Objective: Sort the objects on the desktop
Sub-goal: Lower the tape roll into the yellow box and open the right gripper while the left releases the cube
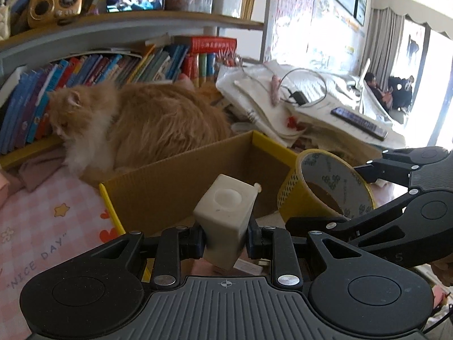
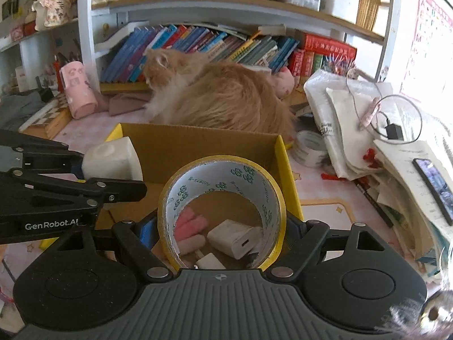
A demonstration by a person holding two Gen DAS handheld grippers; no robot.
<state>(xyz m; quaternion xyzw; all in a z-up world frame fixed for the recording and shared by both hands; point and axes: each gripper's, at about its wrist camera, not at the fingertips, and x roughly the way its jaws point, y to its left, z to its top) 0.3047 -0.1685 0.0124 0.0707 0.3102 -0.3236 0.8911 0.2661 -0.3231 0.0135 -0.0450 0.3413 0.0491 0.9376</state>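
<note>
1. Right now both hand-held grippers carry loads over the cardboard box [image 2: 198, 147] on the worktop [image 1: 56, 212].
2. Left hand-held gripper [image 1: 225, 239] is clamped on a white block-shaped object [image 1: 223, 221]; its long axis runs along the fingers, tilted up and away.
3. Right hand-held gripper [image 2: 223, 232] has its jaws spread wide around a yellow tape roll [image 2: 223, 212], gripped across its width, with the hole facing the camera.
4. Key relation: the box opening lies ahead of and below both loads. Through the roll, a white charger [image 2: 237, 239] and pink items [image 2: 189, 223] show already lying inside.
5. Judgement: the tape roll looks nearer the drop point; the block hangs near the box's left front corner.
6. Orange cat [image 2: 220, 96] lies just behind the box; risk if it moves.
</note>
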